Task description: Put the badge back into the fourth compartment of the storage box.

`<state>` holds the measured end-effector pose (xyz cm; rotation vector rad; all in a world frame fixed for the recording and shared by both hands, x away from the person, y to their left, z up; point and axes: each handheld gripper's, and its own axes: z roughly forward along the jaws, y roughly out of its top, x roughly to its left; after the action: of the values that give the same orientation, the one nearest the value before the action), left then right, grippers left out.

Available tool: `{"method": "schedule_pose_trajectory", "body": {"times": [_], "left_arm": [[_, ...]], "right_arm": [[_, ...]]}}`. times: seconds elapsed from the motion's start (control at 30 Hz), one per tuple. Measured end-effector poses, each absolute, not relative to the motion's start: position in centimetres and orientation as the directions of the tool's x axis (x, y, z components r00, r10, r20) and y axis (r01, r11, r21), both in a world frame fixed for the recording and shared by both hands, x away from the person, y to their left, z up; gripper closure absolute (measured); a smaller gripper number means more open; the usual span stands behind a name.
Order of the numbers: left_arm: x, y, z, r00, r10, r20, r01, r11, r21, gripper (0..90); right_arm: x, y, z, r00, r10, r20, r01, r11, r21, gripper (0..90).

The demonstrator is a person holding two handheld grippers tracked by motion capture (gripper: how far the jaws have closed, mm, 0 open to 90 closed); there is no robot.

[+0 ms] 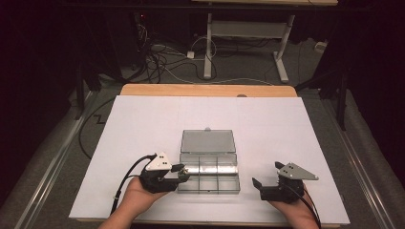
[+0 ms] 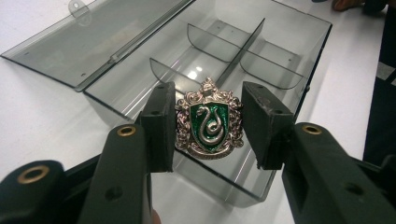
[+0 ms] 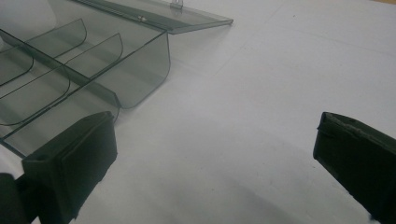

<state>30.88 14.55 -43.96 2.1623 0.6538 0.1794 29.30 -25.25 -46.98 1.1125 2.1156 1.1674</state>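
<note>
left gripper [image 2: 208, 128] pinches a silver-and-green snake crest badge [image 2: 209, 122] over the open smoky clear plastic divided box [image 1: 209, 179]; right gripper [image 1: 265, 177], beside the box, gapes wide with nothing in it.

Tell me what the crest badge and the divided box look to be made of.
Crest badge, held between the left hand-held gripper's jaws: probably cast metal with a silvery polished finish, since its raised edges glint; the green shield looks like glossy enamel. Divided box: likely smoke-tinted clear plastic, because the white table shows through its walls, dividers and open lid, with sharp reflections.
</note>
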Motion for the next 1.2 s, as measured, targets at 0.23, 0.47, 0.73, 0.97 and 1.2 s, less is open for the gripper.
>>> {"method": "schedule_pose_trajectory", "body": {"times": [0.23,0.47,0.73,0.97,1.2], "left_arm": [[31.0,13.8,-44.0,0.861,0.5,-0.097,0.384,-0.512,0.769,55.2],[31.0,13.0,-44.2,0.868,0.487,-0.093,0.376,-0.525,0.763,55.2],[31.0,12.7,-44.6,0.873,0.482,-0.077,0.371,-0.553,0.746,55.2],[30.9,12.3,-45.0,0.876,0.477,-0.072,0.371,-0.571,0.733,55.3],[31.0,12.2,-45.3,0.877,0.475,-0.071,0.373,-0.581,0.723,55.2]], "right_arm": [[29.3,-25.3,-47.0,-0.554,0.832,-0.018,0.429,0.304,0.85,0.1],[29.3,-25.3,-47.0,-0.556,0.831,-0.019,0.429,0.306,0.85,0.1],[29.3,-25.3,-47.0,-0.557,0.83,-0.019,0.429,0.307,0.85,0.1],[29.3,-25.2,-47.0,-0.56,0.829,-0.019,0.429,0.309,0.849,0.1],[29.4,-25.2,-47.0,-0.564,0.825,-0.022,0.427,0.315,0.848,0.1]]}}
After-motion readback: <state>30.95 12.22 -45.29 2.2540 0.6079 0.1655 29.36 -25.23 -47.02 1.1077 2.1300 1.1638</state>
